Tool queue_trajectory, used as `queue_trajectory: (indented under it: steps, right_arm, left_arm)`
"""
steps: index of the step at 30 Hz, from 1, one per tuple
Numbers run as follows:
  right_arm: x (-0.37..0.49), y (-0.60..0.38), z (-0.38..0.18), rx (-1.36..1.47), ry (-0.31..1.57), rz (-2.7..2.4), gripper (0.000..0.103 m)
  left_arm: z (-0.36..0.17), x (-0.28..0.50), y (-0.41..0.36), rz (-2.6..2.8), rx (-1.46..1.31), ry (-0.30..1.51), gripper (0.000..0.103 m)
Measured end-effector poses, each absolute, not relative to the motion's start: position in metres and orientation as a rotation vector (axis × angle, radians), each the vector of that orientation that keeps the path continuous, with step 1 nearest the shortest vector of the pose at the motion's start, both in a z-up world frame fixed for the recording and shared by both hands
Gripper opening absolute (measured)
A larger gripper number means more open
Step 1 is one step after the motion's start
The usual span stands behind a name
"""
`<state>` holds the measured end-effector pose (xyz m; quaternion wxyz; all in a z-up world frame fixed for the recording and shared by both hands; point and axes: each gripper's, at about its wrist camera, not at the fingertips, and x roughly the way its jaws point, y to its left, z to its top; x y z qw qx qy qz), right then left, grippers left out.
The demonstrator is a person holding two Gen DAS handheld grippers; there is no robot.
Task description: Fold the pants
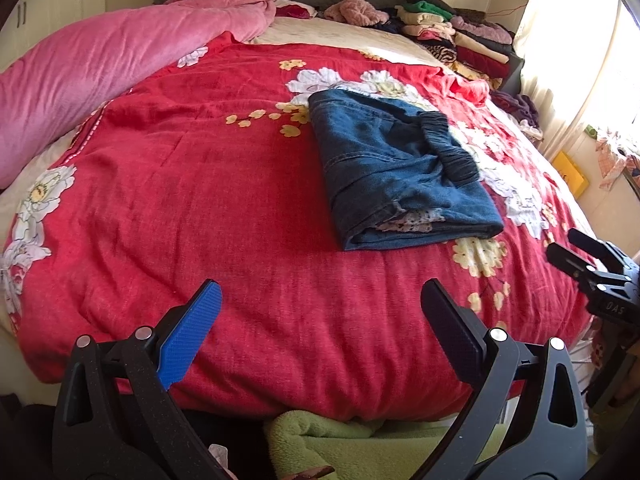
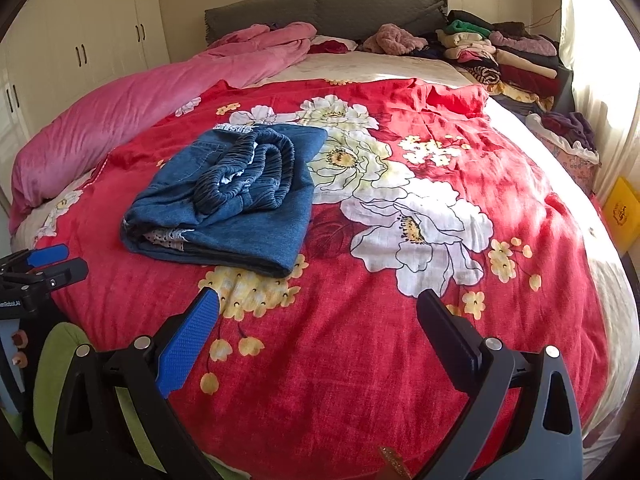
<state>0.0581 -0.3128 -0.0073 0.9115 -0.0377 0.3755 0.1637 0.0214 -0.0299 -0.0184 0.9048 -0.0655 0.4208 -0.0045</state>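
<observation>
Blue denim pants [image 1: 400, 168], already folded into a thick squarish bundle, lying on the red flowered bedspread [image 1: 200, 184] toward the middle of the bed, elastic waistband [image 2: 248, 168] bunched on top and a bit of patterned lining peeping from the near edge. Well apart from both tools. Left gripper [image 1: 320, 332] hanging over the foot of the bed, jaws spread wide, nothing between them; right gripper [image 2: 318, 332] likewise spread and empty, near the bundle's front corner but not touching. Each gripper also glimpsed at the margin of the other's view. Folding apparently done or nearly so, judging by the compact stack. Denim likely fairly heavy and stiff for cloth, holding a crease well yet thick where layers pile up; soft bedspread beneath apt to wrinkle and drag along. Slippery, no; fragile, no. Best hold probably the folded edge nearest the foot of the bed, pinching all layers together, or the two near corners, one per gripper, to keep the stack from sliding open. Loose waistband a poor grip: stretchy, likely to pull free and undo the fold. Pink blanket [image 1: 80, 76] along the left side and stacked clothes [image 1: 456, 36] at the far right corner.
</observation>
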Motion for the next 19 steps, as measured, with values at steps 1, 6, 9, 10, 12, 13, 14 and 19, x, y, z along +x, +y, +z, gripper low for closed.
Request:
queue_trajectory:
  steps: [1,6,9,10,12,13,14,19]
  right_arm:
    - [0.06,-0.316,-0.007,-0.079,0.772,0.326,0.099]
    - [0.074,-0.342,-0.008,-0.066,0.77,0.256,0.099]
    - [0.096,-0.375,-0.01,-0.023,0.777,0.175,0.098]
    - [0.104,-0.387,-0.011,-0.012,0.774,0.146,0.098]
    - [0.122,-0.415,-0.012,0.01,0.771,0.079,0.098]
    - [0.137,-0.434,-0.013,0.038,0.784,0.047,0.099]
    - [0.149,-0.449,-0.015,0.052,0.795,0.021,0.098]
    - [0.222,-0.54,-0.032,0.103,0.826,-0.184,0.098]
  left_arm:
    - [-0.019,0.022,-0.028,-0.001,-0.136,0.87,0.094]
    - [-0.02,0.029,-0.002,0.111,-0.157,0.875,0.094]
    - [-0.013,0.037,0.026,0.155,-0.186,0.864,0.093]
    - [-0.011,0.042,0.038,0.18,-0.19,0.86,0.094]
    - [-0.007,0.059,0.067,0.245,-0.188,0.864,0.094]
    - [-0.007,0.07,0.083,0.282,-0.193,0.872,0.094]
    - [-0.009,0.081,0.098,0.315,-0.202,0.882,0.094]
    - [-0.026,0.16,0.17,0.349,-0.251,0.959,0.094]
